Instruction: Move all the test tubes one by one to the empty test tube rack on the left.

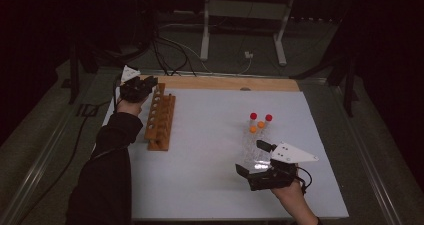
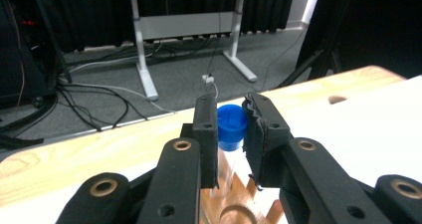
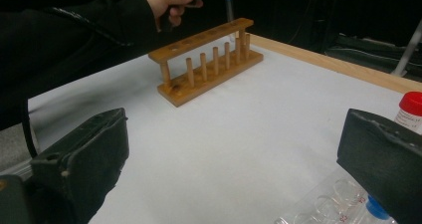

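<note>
Wooden test-tube rack (image 1: pixel 160 116), far left of the white table (image 1: pixel 210 185): your left gripper (image 2: pixel 232 134) is clamped on a clear tube with a blue cap (image 2: pixel 231 126), held upright over the rack's far end; whether the tube's foot sits in a hole cannot be told. Loose capped tubes (image 1: pixel 257 135), red and orange tops, lie near right, touching. Your right gripper (image 1: pixel 256 159) hangs just by them, jaws wide apart, holding nothing

Your left gripper's (image 2: pixel 231 134) blue-capped tube (image 2: pixel 231 127) blurs below the cap; the wooden rack (image 2: pixel 239 204) is cut off at the bottom edge
</note>
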`<move>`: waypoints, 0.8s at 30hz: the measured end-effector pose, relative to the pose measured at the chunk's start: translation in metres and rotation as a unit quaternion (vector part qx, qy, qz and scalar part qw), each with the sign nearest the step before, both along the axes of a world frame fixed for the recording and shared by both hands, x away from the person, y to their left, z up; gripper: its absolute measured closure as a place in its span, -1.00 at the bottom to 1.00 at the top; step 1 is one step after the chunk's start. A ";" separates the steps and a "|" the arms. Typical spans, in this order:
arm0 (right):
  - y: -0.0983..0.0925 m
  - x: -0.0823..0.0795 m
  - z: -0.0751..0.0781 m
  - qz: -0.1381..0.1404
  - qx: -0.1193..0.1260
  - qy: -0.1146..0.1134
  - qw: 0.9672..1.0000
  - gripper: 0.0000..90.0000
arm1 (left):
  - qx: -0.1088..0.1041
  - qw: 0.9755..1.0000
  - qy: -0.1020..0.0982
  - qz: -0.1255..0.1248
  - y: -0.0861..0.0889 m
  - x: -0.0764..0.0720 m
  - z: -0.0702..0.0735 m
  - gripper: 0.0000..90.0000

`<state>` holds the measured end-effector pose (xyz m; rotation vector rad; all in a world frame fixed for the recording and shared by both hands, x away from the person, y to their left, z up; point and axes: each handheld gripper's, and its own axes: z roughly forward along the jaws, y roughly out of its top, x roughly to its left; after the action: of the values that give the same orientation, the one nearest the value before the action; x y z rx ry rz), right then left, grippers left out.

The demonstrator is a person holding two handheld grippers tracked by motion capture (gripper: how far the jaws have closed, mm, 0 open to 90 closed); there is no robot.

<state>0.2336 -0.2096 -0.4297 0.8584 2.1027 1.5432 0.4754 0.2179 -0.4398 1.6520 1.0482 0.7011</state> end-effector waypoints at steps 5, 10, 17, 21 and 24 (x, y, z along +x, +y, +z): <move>0.000 0.000 0.000 0.001 0.001 0.002 1.000 -1.00 | 0.000 1.000 0.011 0.003 0.001 0.001 -0.010 0.72; 0.000 0.000 0.000 0.002 0.001 0.002 1.000 -1.00 | 0.018 1.000 0.011 0.002 -0.003 0.003 -0.013 0.72; -0.001 0.000 0.000 0.003 0.003 0.002 1.000 -1.00 | 0.042 0.999 0.019 0.004 -0.007 0.005 -0.018 0.72; -0.001 0.001 0.000 0.004 0.003 0.003 1.000 -1.00 | 0.042 0.999 0.025 0.000 -0.009 0.006 -0.017 0.71; -0.001 0.000 0.001 0.003 0.005 0.001 1.000 -1.00 | 0.042 0.999 0.033 -0.002 -0.007 0.007 -0.015 0.71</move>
<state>0.2338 -0.2110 -0.4287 0.8569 2.1020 1.5591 0.4819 0.2109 -0.4551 1.7601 1.0749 0.7001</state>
